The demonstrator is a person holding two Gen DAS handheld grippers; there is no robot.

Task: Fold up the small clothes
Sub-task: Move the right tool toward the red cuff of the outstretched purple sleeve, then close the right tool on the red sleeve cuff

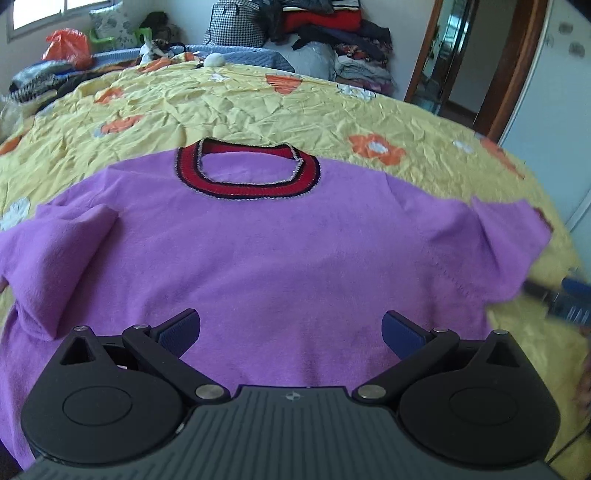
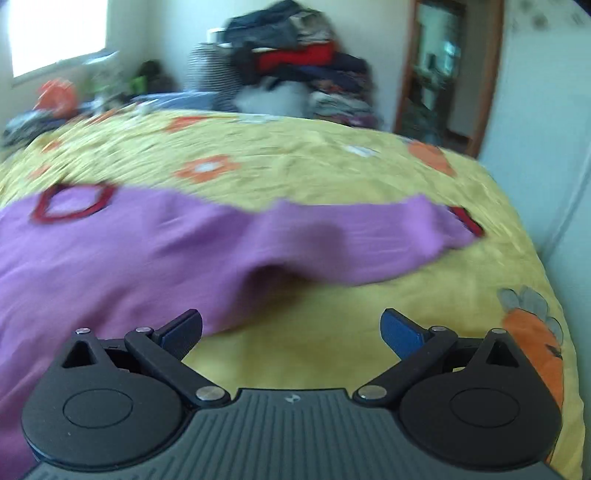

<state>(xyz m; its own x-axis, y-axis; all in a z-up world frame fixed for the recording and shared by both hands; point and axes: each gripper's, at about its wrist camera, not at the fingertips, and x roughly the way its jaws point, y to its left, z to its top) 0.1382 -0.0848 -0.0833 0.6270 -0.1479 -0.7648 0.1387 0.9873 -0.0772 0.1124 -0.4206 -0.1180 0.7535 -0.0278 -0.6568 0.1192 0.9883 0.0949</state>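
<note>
- Your left gripper (image 1: 291, 334) is wide open and holds nothing. It hangs over the lower middle of the purple sweater (image 1: 280, 258).
- Your right gripper (image 2: 291, 334) is wide open too, with nothing in it. It sits over the yellow bed cover (image 2: 332, 332), just beside the sweater's side edge.
- The sweater lies flat on the bed, front up. Its red collar (image 1: 245, 184) points away from you.
- One sleeve (image 1: 62, 254) is already turned in on the left side. The other sleeve (image 2: 369, 243) sticks out to the right, with its red cuff (image 2: 467, 219) at the far tip.
- So I think you are at the sleeve step. The fold is only just begun.
- Next, I would reach the right gripper out to the cuff end, pinch it, and lay that sleeve across the body.
- Pinch only the sleeve. The bed cover under it is soft and wrinkly, so it could get caught too.
- The right wrist picture is blurry, so the sleeve edge is hard to see well.
- You have lots of open bed past the collar and to the right of the sleeve.
- The bed's edge is near on the right, beside the white wall (image 2: 546, 184). Piles of clothes (image 1: 332, 22) sit far at the back, well apart from the sweater.
</note>
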